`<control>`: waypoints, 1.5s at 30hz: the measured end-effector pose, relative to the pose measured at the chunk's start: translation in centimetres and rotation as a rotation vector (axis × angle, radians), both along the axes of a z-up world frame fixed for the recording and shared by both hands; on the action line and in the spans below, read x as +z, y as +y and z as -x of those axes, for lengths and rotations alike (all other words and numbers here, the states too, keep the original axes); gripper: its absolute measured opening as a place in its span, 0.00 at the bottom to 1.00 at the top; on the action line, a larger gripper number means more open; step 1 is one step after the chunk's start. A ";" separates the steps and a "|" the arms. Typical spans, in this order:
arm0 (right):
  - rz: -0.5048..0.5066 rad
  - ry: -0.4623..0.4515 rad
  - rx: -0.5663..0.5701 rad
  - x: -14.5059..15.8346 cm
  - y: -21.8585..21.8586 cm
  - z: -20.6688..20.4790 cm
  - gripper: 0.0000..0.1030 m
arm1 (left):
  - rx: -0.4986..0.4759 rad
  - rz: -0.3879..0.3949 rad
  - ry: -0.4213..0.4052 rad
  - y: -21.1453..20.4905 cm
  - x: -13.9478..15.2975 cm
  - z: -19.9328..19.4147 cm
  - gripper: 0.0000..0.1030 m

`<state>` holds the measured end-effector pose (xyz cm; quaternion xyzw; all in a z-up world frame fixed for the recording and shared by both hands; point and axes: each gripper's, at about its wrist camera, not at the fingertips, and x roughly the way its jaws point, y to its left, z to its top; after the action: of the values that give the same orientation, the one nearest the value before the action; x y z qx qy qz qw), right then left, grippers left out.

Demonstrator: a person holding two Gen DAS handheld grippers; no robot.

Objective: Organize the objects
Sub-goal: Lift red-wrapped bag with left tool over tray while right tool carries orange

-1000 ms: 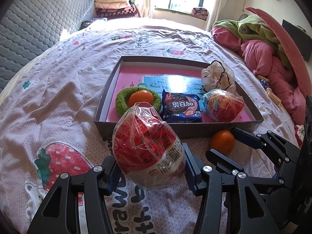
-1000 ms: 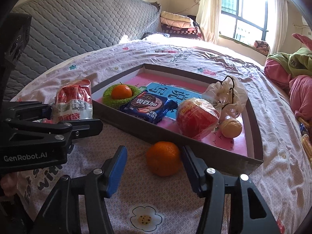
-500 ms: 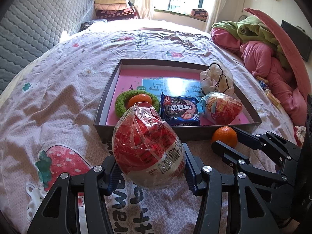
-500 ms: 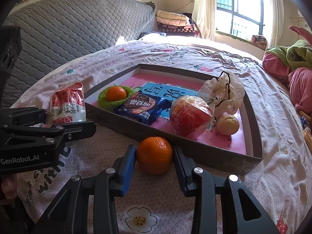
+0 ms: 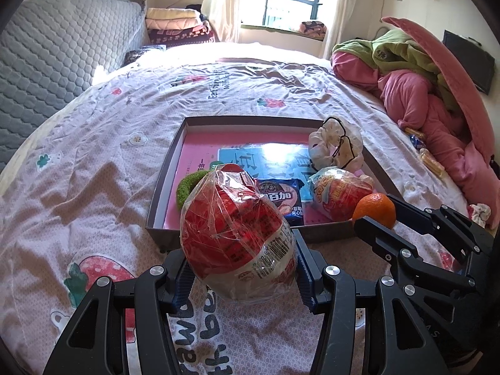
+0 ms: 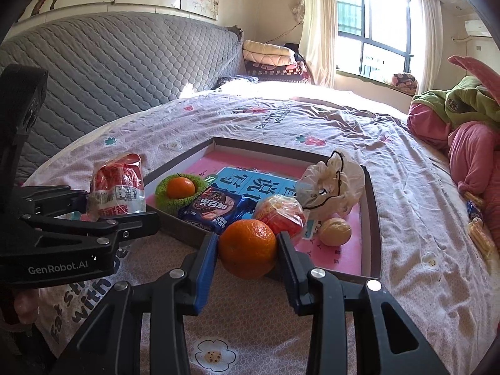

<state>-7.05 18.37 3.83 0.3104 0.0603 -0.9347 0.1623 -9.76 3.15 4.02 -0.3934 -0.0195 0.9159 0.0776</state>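
L gripper (image 5: 242,276): clamped on the red wrapped snack pack (image 5: 237,237), held above the bedsheet (image 5: 93,143) just short of the box tray (image 5: 162,197). Film judged slick, crinkly, contents soft; best gripped across the belly, w/o hard squeeze. R gripper (image 6: 247,251): closed on the orange (image 6: 247,248), held near the tray's front wall. Fruit judged firm, round, prone to roll; held across the widest part.

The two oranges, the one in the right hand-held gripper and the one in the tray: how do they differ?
The held orange is clamped between the pads of the right hand-held gripper, outside the tray. The other orange sits inside the tray, nested in a green ring. Both are round and orange.
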 end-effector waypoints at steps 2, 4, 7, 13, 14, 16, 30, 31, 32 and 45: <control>0.000 0.011 -0.008 0.4 0.3 0.0 0.38 | -0.004 -0.001 0.008 0.2 0.4 0.2 0.55; 0.000 0.020 -0.019 0.7 0.6 0.0 0.38 | -0.009 0.004 0.016 0.3 0.6 0.4 0.55; 0.004 0.029 -0.034 1.2 1.1 0.1 0.38 | -0.015 0.003 0.023 0.5 0.8 0.8 0.55; 0.009 0.040 -0.060 2.1 2.1 0.6 0.38 | -0.021 0.006 0.034 0.4 1.2 1.6 0.55; 0.010 0.045 -0.067 2.3 2.2 0.7 0.38 | -0.021 0.007 0.035 0.4 1.2 1.8 0.55; 0.014 0.051 -0.076 2.6 2.6 0.9 0.38 | -0.021 0.005 0.037 0.2 1.3 2.1 0.55; 0.013 0.076 -0.129 3.7 4.8 3.5 0.38 | 0.012 0.015 0.060 -1.8 2.3 5.5 0.55; 0.012 0.078 -0.134 3.7 4.9 3.6 0.38 | 0.014 0.015 0.064 -2.0 2.5 5.8 0.55; 0.012 0.078 -0.137 3.7 5.0 3.7 0.38 | 0.015 0.017 0.069 -2.1 2.8 6.0 0.55; -0.007 0.081 -0.140 3.7 5.3 5.6 0.38 | 0.053 0.016 0.089 -4.1 3.7 8.9 0.55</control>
<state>-12.62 23.66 7.48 0.2762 0.0480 -0.9554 0.0928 -18.63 -0.96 7.71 -0.3524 -0.0190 0.9343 0.0508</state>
